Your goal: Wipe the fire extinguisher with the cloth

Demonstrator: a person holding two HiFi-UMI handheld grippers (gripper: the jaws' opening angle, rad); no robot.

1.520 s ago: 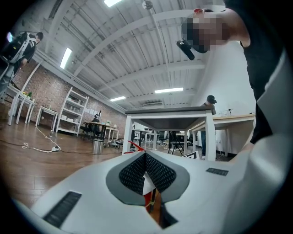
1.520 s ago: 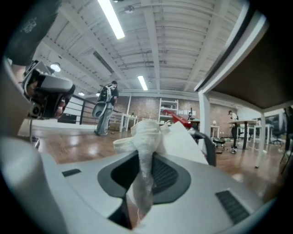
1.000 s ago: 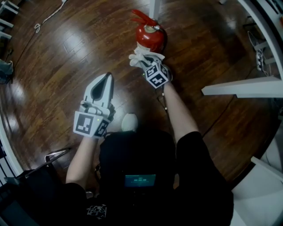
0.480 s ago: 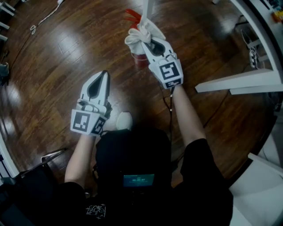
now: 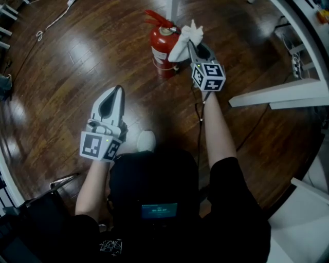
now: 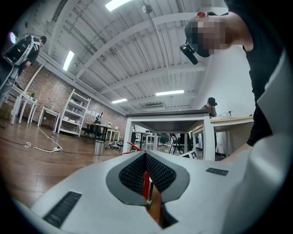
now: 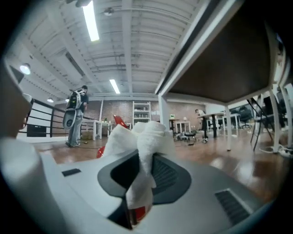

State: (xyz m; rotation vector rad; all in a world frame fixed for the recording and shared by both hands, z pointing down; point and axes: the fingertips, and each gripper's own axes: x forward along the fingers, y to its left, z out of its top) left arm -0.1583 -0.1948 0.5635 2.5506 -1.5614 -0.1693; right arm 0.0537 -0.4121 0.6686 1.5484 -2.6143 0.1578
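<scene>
A red fire extinguisher (image 5: 162, 50) stands upright on the wooden floor at the top middle of the head view, its red handle pointing left. My right gripper (image 5: 192, 43) is shut on a white cloth (image 5: 186, 36), which lies against the extinguisher's upper right side. In the right gripper view the cloth (image 7: 142, 141) bulges out of the shut jaws, with red of the extinguisher (image 7: 101, 151) behind it. My left gripper (image 5: 119, 91) is shut and empty, held lower left, apart from the extinguisher. A sliver of the red extinguisher (image 6: 144, 182) shows past its closed jaws.
A white table leg (image 5: 172, 9) rises just behind the extinguisher. White table edges (image 5: 277, 96) run along the right. A white cable (image 5: 54, 23) lies on the floor (image 5: 77, 67) at upper left. A white shoe tip (image 5: 146, 140) shows below. A person (image 7: 73, 116) stands far off.
My right gripper with the cloth rose in front of the extinguisher, then swung to the right and now holds the cloth against its upper right side. The left gripper barely moved.
</scene>
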